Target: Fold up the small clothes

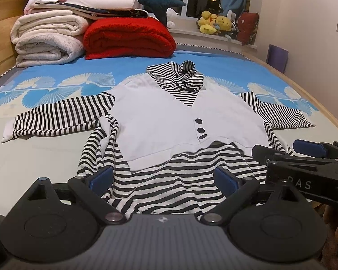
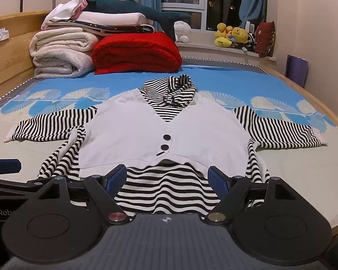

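Observation:
A small black-and-white striped top with a white vest front [image 1: 160, 121] [image 2: 146, 132] lies spread flat on the bed, sleeves out to both sides, collar pointing away from me. My left gripper [image 1: 166, 180] hovers open over the striped hem, nothing between its blue pads. My right gripper [image 2: 169, 178] stands open over the hem as well, a little to the right of the left one; its fingers [image 1: 308, 149] also show at the right edge of the left wrist view. Neither gripper touches the cloth as far as I can tell.
Folded white blankets [image 2: 60, 51] and a red blanket [image 2: 137, 51] are stacked at the head of the bed, a plush shark [image 2: 135, 7] on top. Soft toys [image 2: 234, 34] sit on the window sill. Wooden bed rails [image 2: 315, 103] run along both sides.

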